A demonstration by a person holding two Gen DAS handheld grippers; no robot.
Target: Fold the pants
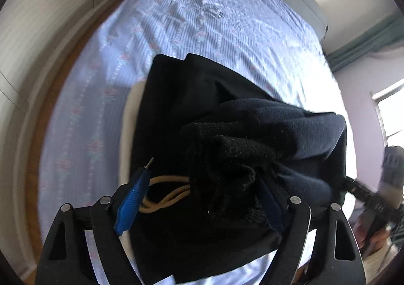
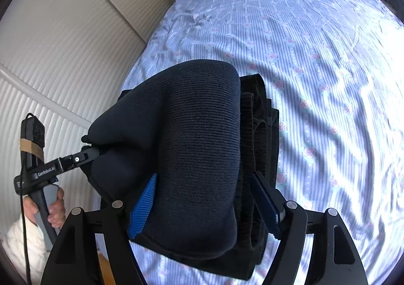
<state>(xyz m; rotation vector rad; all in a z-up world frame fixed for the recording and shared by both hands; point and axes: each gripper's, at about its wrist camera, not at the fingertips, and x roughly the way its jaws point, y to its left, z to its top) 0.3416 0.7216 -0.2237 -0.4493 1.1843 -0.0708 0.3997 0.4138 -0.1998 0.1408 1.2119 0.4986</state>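
Both grippers, left (image 1: 202, 199) and right (image 2: 202, 199), pinch the bundled dark pants (image 2: 197, 148) (navy knit outermost) above the striped bedsheet (image 2: 315, 63).

A bed (image 2: 315, 45) under a striped, rose-dotted sheet (image 1: 192, 32) (wrinkled) carries dark folded pants (image 2: 197, 146).

On the body of your left gripper (image 2: 98, 152), seen from the right wrist camera, you can read white lettering "GenRobot.AI" on its black bar. From the left wrist camera, the dark bar of your right gripper (image 1: 344, 179) carries pale marks, but they are too blurred for you to read.
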